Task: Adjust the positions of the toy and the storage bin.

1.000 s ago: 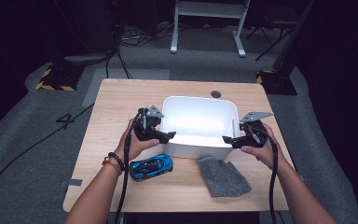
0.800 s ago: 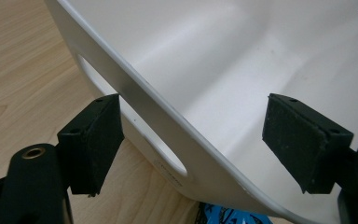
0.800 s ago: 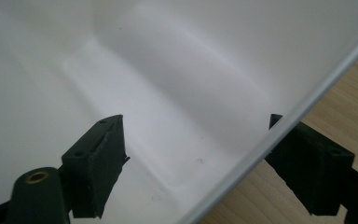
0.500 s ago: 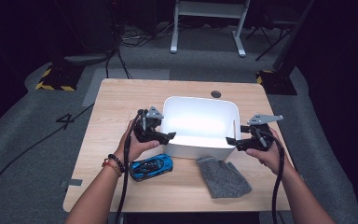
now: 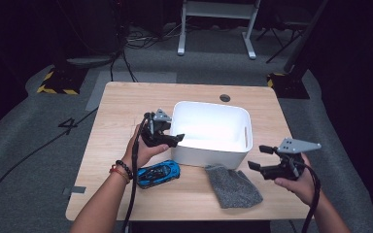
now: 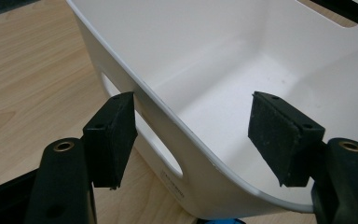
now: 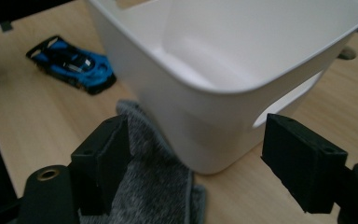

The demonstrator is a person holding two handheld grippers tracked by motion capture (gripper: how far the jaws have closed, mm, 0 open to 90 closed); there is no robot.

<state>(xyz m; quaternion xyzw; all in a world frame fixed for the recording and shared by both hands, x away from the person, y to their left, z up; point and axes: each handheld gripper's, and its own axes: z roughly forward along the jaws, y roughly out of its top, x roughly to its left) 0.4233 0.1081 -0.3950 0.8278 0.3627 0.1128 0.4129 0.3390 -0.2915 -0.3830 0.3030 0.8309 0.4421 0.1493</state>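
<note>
The left hand-held gripper straddles the white bin's rim, jaws closing, not yet gripping; the right hand-held gripper gapes at lower right over bare tabletop.

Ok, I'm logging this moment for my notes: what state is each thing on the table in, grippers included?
White bin: upright, empty.
Left gripper: jaws astride the bin's left rim, have just been closing, outer pad about touching the wall, inner pad still clear.
Right gripper: open, holding nothing, apart from the bin.
Blue toy car: on its wheels, on the table.
Grey cloth: crumpled, lying by the bin.
</note>
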